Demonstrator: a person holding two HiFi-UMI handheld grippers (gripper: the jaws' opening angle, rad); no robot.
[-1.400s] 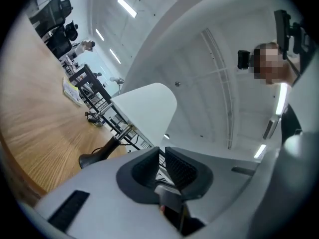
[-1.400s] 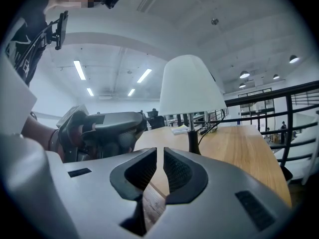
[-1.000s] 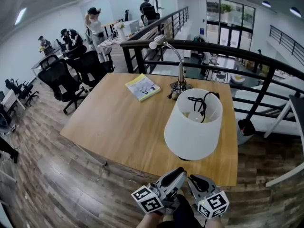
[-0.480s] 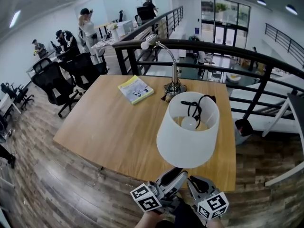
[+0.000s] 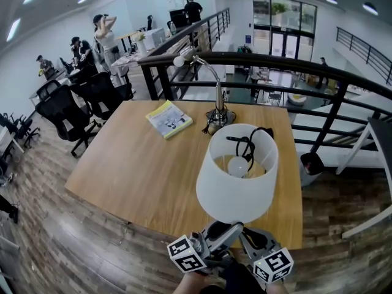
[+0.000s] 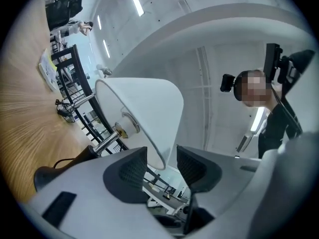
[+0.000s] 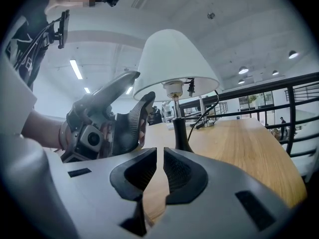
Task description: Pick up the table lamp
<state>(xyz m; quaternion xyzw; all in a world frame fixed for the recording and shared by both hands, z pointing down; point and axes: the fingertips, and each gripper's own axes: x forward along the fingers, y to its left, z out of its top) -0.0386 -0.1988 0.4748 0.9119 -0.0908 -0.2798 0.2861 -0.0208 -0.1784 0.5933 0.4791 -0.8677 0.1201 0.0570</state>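
The table lamp has a white shade (image 5: 236, 185), a bulb (image 5: 237, 166) and a black cord (image 5: 248, 143) draped into its top. It stands near the front edge of the wooden table (image 5: 135, 170). In the right gripper view its shade (image 7: 174, 59) sits on a dark stem (image 7: 180, 133). My left gripper (image 5: 225, 230) is just under the shade's near side. Its jaws have just been opening, and the shade's lower rim (image 6: 158, 156) shows between the spread pads without being pressed. My right gripper (image 7: 160, 166) is shut on nothing, pointing at the stem.
A chrome gooseneck desk lamp (image 5: 215, 100) and a yellow booklet (image 5: 168, 119) lie at the table's far side. A black railing (image 5: 275, 63) runs behind the table. Black office chairs (image 5: 67, 106) stand to the left, with people at desks beyond.
In the head view the lampshade has drawn closer and now overlaps both grippers' tips. The left gripper's fingers stand wider apart than before.
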